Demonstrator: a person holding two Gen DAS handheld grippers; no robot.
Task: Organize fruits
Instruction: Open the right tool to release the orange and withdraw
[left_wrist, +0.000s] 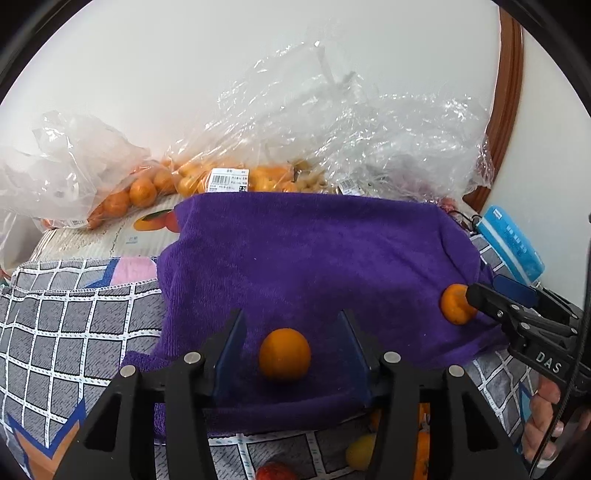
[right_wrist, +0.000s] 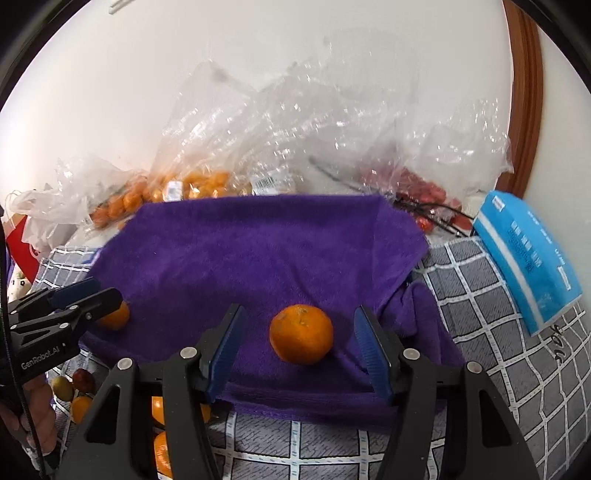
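Observation:
A purple towel (left_wrist: 314, 258) is spread on the checked bedding; it also shows in the right wrist view (right_wrist: 258, 254). Two oranges lie on it. My left gripper (left_wrist: 291, 332) is open with one orange (left_wrist: 284, 353) between its blue pads, not clamped. My right gripper (right_wrist: 299, 332) is open with the other orange (right_wrist: 301, 335) between its pads, not clamped. The right gripper (left_wrist: 480, 295) shows at the right of the left wrist view around its orange (left_wrist: 456, 303). The left gripper (right_wrist: 107, 295) shows at the left of the right wrist view by its orange (right_wrist: 116, 315).
Clear plastic bags of oranges (left_wrist: 147, 188) and red fruit (right_wrist: 424, 192) lie behind the towel against the wall. A blue tissue pack (right_wrist: 524, 254) lies at the right. Loose fruits (right_wrist: 77, 384) lie on the bedding in front of the towel. A wooden frame (left_wrist: 509, 92) stands at right.

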